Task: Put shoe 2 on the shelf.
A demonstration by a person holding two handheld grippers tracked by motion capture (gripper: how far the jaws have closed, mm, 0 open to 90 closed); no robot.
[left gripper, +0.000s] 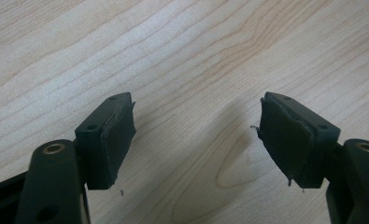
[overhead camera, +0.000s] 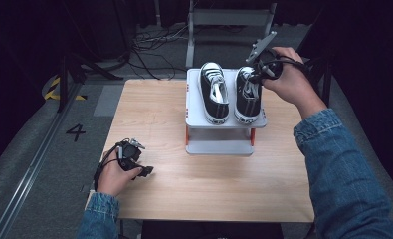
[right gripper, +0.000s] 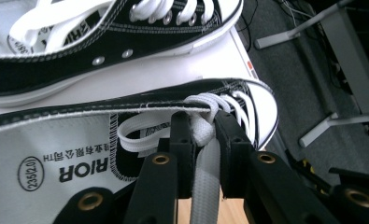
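**Desk:** What are you seeing, starting from the left?

**Me:** I'm keeping the left claw (overhead camera: 143, 171) low over the near-left part of the worktop (overhead camera: 184, 189). In the left gripper view its jaws are standing wide apart, with bare pale wood grain (left gripper: 191, 70) between the pads and nothing gripped.

**Desk:** And further across?

**Me:** I'm looking at a small grey rack (overhead camera: 219, 144) sitting at the far middle of the worktop. Two black sneakers are lying side by side on its top shelf, toes pointing away from me. The left sneaker (overhead camera: 214, 94) is lying untouched, just beside its partner.

**Desk:** The right side?

**Me:** I'm holding the right claw (overhead camera: 257, 75) over the right sneaker (overhead camera: 247, 99), at its lacing. In the right gripper view the jaws are standing narrow, pinching a white lace (right gripper: 204, 154) that is running up between the pads. The lace is looping off the sneaker's eyelets, and the sneaker itself is resting on the shelf, its white toe cap (right gripper: 264, 105) toward the rack's far edge.
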